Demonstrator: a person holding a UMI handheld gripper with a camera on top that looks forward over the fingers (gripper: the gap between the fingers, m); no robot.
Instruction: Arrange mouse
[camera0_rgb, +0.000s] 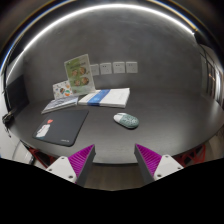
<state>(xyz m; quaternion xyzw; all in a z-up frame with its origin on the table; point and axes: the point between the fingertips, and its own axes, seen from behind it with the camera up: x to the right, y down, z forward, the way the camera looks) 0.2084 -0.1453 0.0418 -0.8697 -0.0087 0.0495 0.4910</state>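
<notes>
A pale grey-green mouse (126, 120) lies on the grey table (150, 105), to the right of a dark mouse mat (63, 126) and beyond my right finger. My gripper (115, 162) hangs above the table's near part, open and empty, with its magenta pads (82, 158) wide apart. Nothing stands between the fingers. The mat lies ahead of my left finger with a small white and red object (44, 130) on its near left part.
A white book with blue stripes (106, 97) lies behind the mat, next to a stack of papers (62, 101). A green printed card (79, 72) stands upright near the wall. Wall sockets (113, 68) run behind it. A dark monitor (15, 92) stands at the left.
</notes>
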